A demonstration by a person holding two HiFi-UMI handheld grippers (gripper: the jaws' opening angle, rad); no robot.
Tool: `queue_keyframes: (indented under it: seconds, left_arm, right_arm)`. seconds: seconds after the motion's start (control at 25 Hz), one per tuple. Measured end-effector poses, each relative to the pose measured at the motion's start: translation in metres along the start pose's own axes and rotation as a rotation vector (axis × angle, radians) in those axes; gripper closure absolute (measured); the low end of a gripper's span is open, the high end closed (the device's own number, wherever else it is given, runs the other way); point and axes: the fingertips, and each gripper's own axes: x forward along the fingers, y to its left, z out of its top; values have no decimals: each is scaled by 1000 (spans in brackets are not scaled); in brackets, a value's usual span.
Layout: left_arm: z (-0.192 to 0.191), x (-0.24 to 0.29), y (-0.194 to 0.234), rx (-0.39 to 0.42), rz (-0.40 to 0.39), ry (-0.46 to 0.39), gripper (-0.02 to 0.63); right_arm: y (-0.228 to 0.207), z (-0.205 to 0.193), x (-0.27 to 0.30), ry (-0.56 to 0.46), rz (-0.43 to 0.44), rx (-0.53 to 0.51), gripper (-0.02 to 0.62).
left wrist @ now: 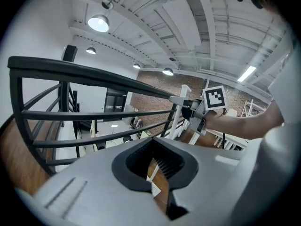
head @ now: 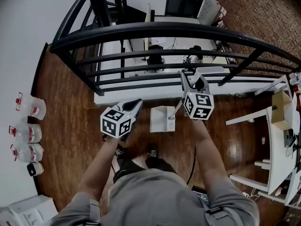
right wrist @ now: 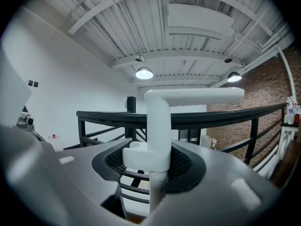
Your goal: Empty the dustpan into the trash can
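Right gripper [right wrist: 150,173] fingers are clamped on the upright handle of the white plastic dustpan [head: 160,119], held just short of the black metal railing [head: 155,29]. Left gripper [left wrist: 157,173] fingers are slightly apart and empty.

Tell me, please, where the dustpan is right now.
In the head view the dustpan is at centre, just short of the black railing, its handle held by the right gripper.
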Motion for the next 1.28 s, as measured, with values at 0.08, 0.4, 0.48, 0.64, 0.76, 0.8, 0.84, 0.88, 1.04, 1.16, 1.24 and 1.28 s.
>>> queue_keyframes:
  seconds: [0.08,0.4,0.48,0.64,0.76,0.8,0.84,0.88,1.04,1.16,1.24,1.28]
  left_arm:
    - [-12,6,-1,-15,-5,27,601]
    - [-39,30,-4,-51,-8,89,601]
    - [-43,35,-6,-55,-7,98,601]
    - [-52,40,-9,-61,-18,116,601]
    - [-61,41,-4,-54,-19,127,601]
    - [-64,42,-2,-53,-16,133,601]
    - [-67,42,0,-54,-14,139,601]
    - [-70,43,0,-56,-14,144,601]
    - [-77,42,0,-59,-24,160,601]
    - [-78,39,0,-63,-24,161,601]
    - [-77,39,-1,-63,-28,159,601]
    - [-77,38,-3,-64,-29,157,601]
  right_arm:
    - [-6,-18,-1,20,-3,8,399]
    - [-16,-90,2,97,10,18,399]
    - [-17,-108,5,119,15,18,399]
    - [-18,-138,10,152,45,5,400]
    - [-15,-154,17,152,70,-3,400]
    - [-15,-160,19,157,73,-3,400]
    - [-17,-166,20,165,71,-2,400]
    - [-20,-171,19,175,65,-1,400]
    - [-31,-182,12,196,44,8,400]
    - [-32,-187,10,210,35,18,400]
    - [-38,-191,5,216,7,38,400]
    - [-43,-194,3,219,-10,52,400]
